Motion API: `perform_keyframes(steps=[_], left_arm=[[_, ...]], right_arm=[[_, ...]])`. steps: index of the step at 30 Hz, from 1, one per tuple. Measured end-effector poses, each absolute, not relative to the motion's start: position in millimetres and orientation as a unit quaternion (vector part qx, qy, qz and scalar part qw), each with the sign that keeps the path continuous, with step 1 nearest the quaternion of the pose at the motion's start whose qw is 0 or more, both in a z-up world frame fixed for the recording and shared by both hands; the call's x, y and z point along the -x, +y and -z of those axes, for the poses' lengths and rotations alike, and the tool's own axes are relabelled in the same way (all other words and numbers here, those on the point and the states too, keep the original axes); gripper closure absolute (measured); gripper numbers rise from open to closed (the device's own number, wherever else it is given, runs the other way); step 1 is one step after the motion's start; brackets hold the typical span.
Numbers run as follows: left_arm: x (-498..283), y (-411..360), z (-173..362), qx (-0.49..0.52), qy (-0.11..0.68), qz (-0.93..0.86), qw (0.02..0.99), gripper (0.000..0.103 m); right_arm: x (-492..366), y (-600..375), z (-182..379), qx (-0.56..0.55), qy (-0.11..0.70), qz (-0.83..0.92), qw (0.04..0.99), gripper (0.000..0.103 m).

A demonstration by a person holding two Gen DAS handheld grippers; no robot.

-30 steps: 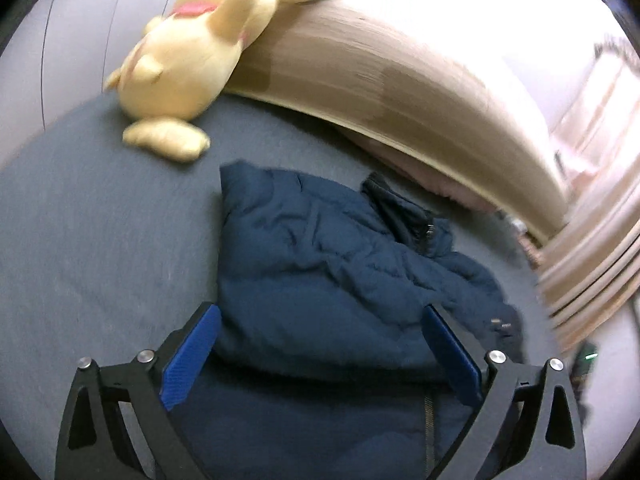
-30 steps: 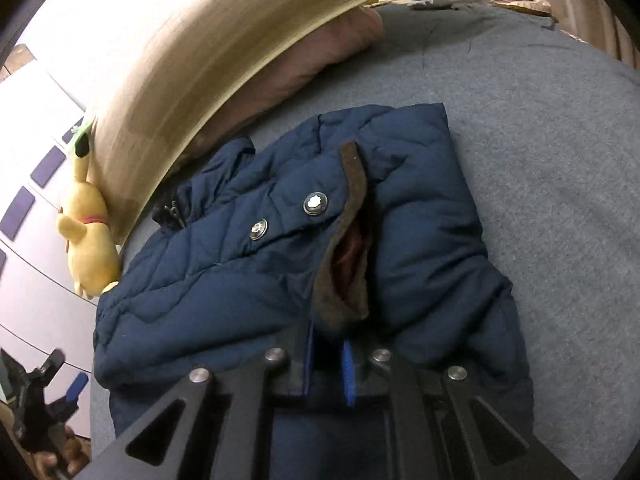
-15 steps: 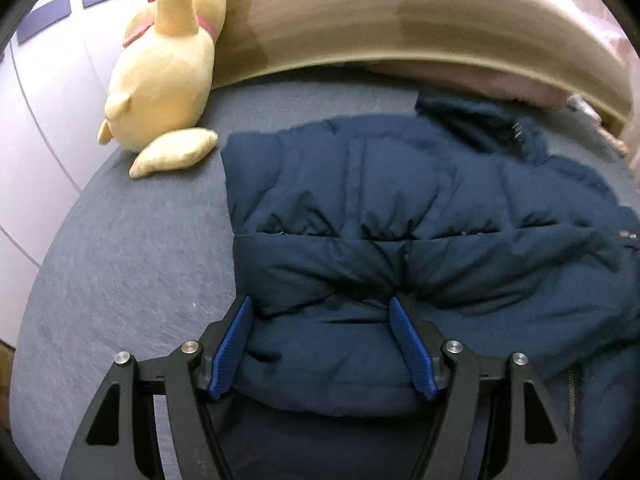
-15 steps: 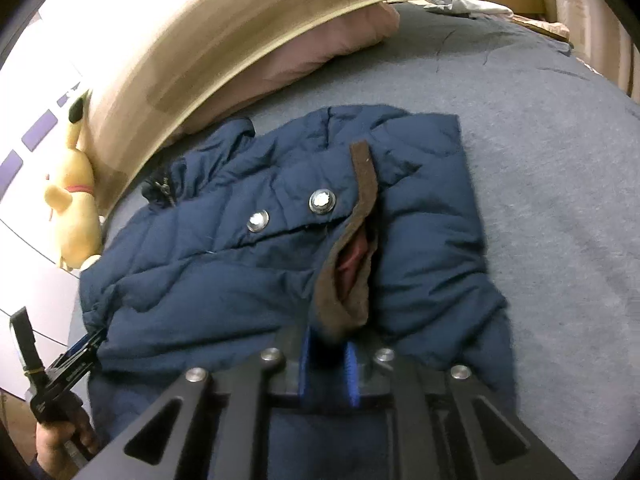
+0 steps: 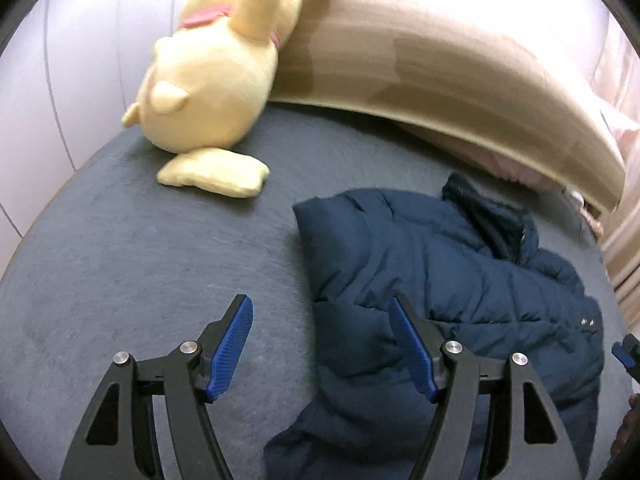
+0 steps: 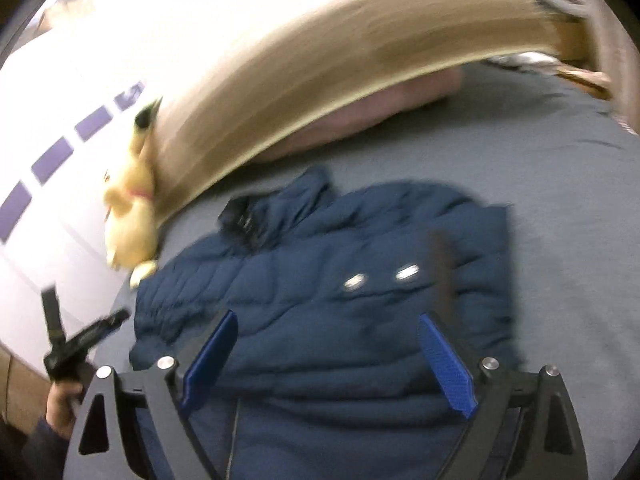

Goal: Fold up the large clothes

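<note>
Left-wrist view, from left to right: a yellow plush toy leans on the wooden headboard, then the left gripper hangs part-open and empty over the grey bed, its right pad at the edge of the navy puffer jacket lying flat. Right-wrist view: the right gripper is opening wide above the jacket, gripping nothing.
</note>
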State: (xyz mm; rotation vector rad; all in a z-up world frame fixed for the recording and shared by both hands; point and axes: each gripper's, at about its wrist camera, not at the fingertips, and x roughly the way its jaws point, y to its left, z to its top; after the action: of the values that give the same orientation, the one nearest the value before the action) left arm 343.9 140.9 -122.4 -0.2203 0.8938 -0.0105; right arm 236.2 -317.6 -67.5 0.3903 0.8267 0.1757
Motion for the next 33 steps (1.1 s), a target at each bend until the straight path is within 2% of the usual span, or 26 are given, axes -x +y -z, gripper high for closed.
perform_keyframes(steps=[4,6,7,9,15,19,25,29,33], left_arm=[[-366,134,132,0.107,0.451,0.01,0.886,0.032],[-377,132,138,0.104,0.461,0.019,0.881,0.051],[-384,131,142,0.101,0.471,0.023,0.876,0.067],[-393,128,148,0.086,0.474,0.019,0.876,0.073],[-398,127,151,0.083,0.472,0.015,0.878,0.074],[-372,139,123,0.099,0.433,0.026,0.896,0.055],[-329,125,92,0.085,0.381,0.058,0.919,0.053],[-310,84,107,0.025,0.378,0.059,0.924,0.053],[-317,62,145,-0.062,0.416,0.029,0.907,0.051]], right_arm=[[-254,-300,101,-0.146,0.44,-0.068,0.883,0.011],[-260,-299,115,-0.136,0.453,-0.064,0.879,0.011],[-261,-298,118,-0.13,0.456,-0.062,0.878,0.011],[-262,-292,124,-0.108,0.462,-0.056,0.879,0.011],[-270,-289,130,-0.097,0.479,-0.049,0.871,0.011],[-264,-298,110,-0.125,0.456,-0.059,0.879,0.011],[-269,-327,78,-0.157,0.398,-0.008,0.904,0.011],[-287,-322,101,-0.122,0.428,0.023,0.895,0.011],[-297,-317,129,-0.077,0.465,0.046,0.881,0.011]])
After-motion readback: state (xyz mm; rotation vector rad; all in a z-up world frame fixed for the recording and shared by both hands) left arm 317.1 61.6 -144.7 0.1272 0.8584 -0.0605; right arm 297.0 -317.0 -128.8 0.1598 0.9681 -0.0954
